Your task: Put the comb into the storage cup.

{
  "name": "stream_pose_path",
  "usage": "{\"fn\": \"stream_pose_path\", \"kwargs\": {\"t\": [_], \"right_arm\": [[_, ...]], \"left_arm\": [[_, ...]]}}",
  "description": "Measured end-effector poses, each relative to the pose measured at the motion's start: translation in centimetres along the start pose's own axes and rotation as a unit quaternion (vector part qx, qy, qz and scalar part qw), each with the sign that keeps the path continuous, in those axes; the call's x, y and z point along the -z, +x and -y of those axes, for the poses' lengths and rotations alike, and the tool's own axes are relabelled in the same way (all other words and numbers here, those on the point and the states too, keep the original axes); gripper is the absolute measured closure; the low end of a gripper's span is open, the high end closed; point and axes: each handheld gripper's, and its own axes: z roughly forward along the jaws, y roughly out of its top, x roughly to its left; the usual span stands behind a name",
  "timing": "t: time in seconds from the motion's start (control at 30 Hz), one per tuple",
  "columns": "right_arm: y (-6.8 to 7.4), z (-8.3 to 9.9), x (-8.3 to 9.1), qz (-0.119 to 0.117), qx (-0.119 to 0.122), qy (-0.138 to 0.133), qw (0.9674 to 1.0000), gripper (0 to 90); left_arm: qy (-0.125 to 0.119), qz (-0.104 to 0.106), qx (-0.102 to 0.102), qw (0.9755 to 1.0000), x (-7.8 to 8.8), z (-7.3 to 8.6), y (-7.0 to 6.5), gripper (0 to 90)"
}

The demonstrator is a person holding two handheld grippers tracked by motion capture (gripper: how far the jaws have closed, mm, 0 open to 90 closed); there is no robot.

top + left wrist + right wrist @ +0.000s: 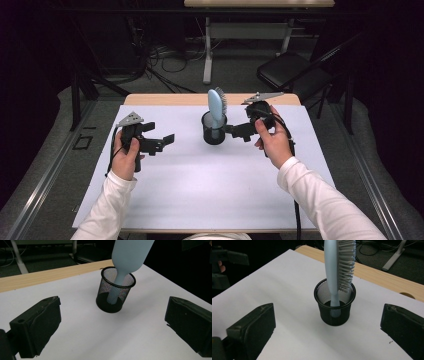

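Hairbrush [216, 106]: pale blue; stands handle-down in the cup, leaning against the rim; bristled head well above the rim, bristles facing the right gripper's camera.
Mesh cup [214, 131]: black wire pen holder; upright on the white sheet, near the table's far middle; nothing else in it.
Left gripper [169, 141]: jaws spread wide and empty; held off the sheet, well apart from the cup, pointing toward it.
Right gripper [231, 130]: jaws released and empty; tips just beside the cup's wall; contact cannot be told.
Table [150, 99]: wooden top under a white sheet [200, 190]; smooth, so the cup may slide.
Risk, tipping: the tall brush makes the light cup top-heavy; a sideways nudge from the near right jaw could topple both.
Risk, lifting: a pull on the brush at a slant could drag the cup along by its rim.
Risk, grip: the rounded back of the head looks slippery; a pinch there may let it twist.
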Motion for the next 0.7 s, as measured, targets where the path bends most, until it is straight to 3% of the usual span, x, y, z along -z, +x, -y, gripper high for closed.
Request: {"fn": "stream_pose_path", "kwargs": {"t": [0.33, 0.7], "right_arm": [[0.8, 3.0, 0.3, -0.007, 0.008, 0.006, 0.9999, 0.0], [1.1, 6.1, 1.1, -0.011, 0.002, 0.011, 0.9999, 0.0]], "left_arm": [[0.015, 0.004, -0.018, 0.9997, 0.6, 0.5, -0.8, 0.7], [0.037, 0.009, -0.035, 0.9987, 1.2, 2.8, -1.4, 0.7]]}}
